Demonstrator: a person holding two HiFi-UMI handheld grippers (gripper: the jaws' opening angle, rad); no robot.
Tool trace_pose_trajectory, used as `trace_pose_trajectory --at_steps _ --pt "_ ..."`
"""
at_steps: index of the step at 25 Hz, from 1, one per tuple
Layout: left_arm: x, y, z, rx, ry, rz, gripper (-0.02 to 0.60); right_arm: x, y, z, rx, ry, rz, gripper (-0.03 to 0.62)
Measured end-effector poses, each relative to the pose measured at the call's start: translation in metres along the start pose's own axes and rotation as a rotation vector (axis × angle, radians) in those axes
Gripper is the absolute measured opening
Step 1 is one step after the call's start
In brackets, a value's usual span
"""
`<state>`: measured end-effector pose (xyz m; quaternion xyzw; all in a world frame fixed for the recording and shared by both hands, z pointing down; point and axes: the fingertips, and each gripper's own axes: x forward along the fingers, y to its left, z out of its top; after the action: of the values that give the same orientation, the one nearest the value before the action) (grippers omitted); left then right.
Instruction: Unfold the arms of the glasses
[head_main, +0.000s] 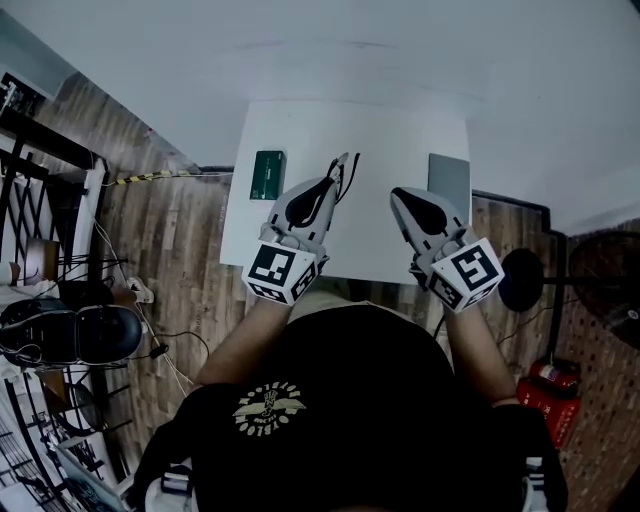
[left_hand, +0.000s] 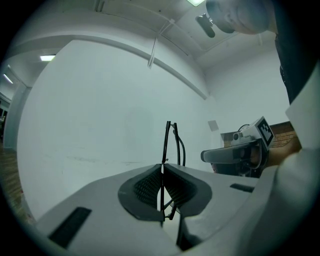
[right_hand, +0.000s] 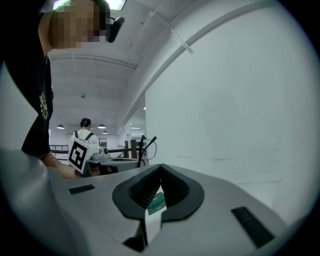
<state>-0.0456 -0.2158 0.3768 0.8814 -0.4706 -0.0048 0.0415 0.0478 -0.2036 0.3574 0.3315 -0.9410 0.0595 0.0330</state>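
The glasses (left_hand: 167, 142) stood pinched in the closed left tool (left_hand: 162, 167), over the white counter (head_main: 300, 130). The right tool (right_hand: 160, 169) was closed on nothing. A green box (head_main: 268, 174) lay on the counter; wooden floor (head_main: 180, 240) surrounded it.

Black glasses (head_main: 344, 170), white table (head_main: 300, 130), green box (head_main: 268, 175)

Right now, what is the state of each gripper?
Left gripper: closed, holding the glasses.
Right gripper: closed, holding nothing.

white table (head_main: 380, 130), green box (head_main: 268, 175), grey slab (head_main: 449, 183)
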Motion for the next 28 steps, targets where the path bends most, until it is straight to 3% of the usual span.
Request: trace_pose_trajectory --at_steps 12,28 --pt "-0.011 -0.013 -0.006 0.006 0.001 -0.052 0.021 0.024 0.047 0.020 0.067 -0.058 0.186 0.061" --pt "-0.017 -0.035 -0.007 -0.002 -0.015 -0.086 0.021 0.015 0.056 0.015 0.104 -0.077 0.230 0.044"
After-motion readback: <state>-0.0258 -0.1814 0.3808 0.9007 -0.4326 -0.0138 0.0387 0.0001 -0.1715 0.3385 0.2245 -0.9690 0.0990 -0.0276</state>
